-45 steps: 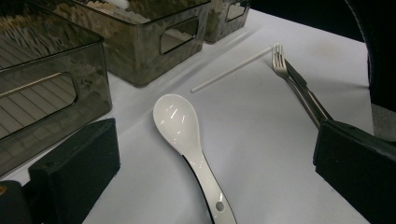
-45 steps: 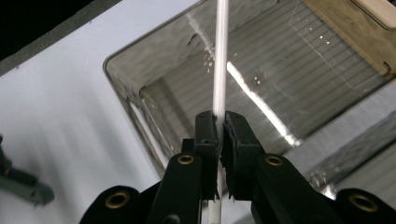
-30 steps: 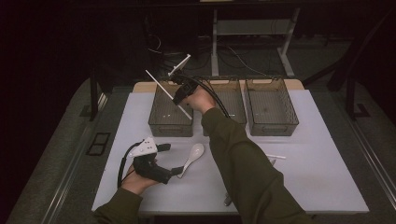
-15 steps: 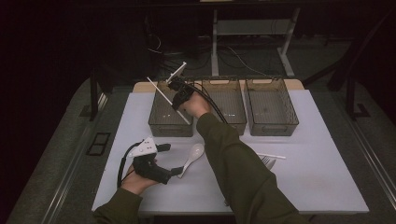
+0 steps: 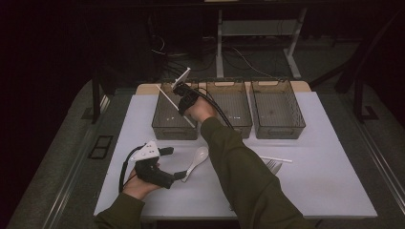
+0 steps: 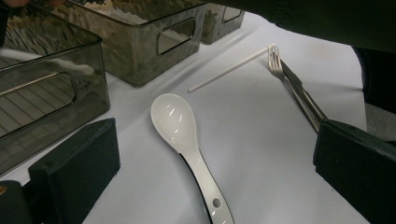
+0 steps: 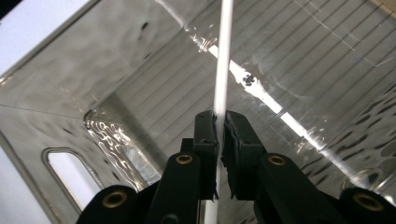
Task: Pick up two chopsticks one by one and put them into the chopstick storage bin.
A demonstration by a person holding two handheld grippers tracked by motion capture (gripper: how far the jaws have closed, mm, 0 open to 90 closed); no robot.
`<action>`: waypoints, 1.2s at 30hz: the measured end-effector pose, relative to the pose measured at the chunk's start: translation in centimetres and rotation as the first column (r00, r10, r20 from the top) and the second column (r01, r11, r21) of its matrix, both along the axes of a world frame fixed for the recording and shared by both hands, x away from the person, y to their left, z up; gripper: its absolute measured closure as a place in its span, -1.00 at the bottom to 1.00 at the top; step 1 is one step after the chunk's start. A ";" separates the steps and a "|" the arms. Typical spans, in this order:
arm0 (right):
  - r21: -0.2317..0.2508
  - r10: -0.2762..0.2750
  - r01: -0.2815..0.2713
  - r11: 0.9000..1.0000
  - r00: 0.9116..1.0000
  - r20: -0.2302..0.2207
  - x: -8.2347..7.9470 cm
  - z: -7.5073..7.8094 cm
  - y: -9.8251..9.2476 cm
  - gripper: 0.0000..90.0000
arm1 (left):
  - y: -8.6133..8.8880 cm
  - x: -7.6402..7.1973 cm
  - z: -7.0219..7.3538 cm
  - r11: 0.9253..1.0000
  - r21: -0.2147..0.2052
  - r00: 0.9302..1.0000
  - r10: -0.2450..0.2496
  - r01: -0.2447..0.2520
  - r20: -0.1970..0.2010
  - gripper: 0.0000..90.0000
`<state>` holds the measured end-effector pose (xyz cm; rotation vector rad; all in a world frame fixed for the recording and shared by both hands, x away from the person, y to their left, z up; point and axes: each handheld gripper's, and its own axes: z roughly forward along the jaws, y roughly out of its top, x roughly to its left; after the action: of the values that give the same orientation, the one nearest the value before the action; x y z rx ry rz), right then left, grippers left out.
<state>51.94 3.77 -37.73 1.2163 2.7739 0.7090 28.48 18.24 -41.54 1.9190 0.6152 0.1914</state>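
My right gripper [image 5: 181, 97] is held over the left clear bin [image 5: 162, 125], shut on a thin white straw [image 5: 166, 99] that slants across the bin's opening. In the right gripper view the pads [image 7: 205, 128] pinch the straw [image 7: 223, 60] above the ribbed floor of the bin [image 7: 116, 93]. My left gripper [image 5: 175, 163] rests open on the white table near its front left. A white ceramic spoon [image 6: 180, 126] lies between its jaws, untouched, bowl pointing away.
Two more clear bins [image 5: 234, 125] [image 5: 278, 129] stand in a row to the right of the first. A second white straw [image 6: 229, 70] and a metal fork [image 6: 289, 79] lie on the white table [image 5: 325, 181] beside my right arm.
My right hand has sunk a little toward the left bin with the straw still in its grip. The left hand and spoon have stayed put.
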 end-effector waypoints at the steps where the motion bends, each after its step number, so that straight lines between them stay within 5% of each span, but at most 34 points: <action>1: -0.005 0.003 -0.003 1.000 1.000 0.004 0.0 -0.1 0.0 0.84 | 0.0 0.0 0.0 1.000 0.000 1.000 0.000 0.000 0.000 -1.00; 11: 0.002 0.015 -0.015 1.000 1.000 0.006 0.0 -0.2 -0.1 0.76 | 0.0 0.0 0.0 1.000 -0.002 1.000 -0.004 0.004 -0.002 -1.00; 25: 0.092 0.099 -0.106 0.990 0.992 0.080 -0.9 2.1 -2.6 0.26 | 0.0 0.1 -0.1 1.000 0.010 1.000 -0.001 0.001 -0.002 -1.00; 30: 0.109 0.155 -0.172 0.979 0.976 0.150 -2.0 3.7 -4.6 0.12 | -0.1 0.1 -0.1 1.000 0.017 1.000 -0.002 0.002 -0.004 -1.00; 36: 0.155 0.196 -0.224 0.962 0.965 0.174 -3.5 5.0 -7.0 0.02 | 0.0 0.0 -0.2 1.000 0.018 1.000 0.005 -0.005 -0.007 -1.00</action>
<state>48.45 -3.22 -32.76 0.8479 2.7821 1.0342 28.50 18.23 -41.69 1.9367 0.6246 0.1944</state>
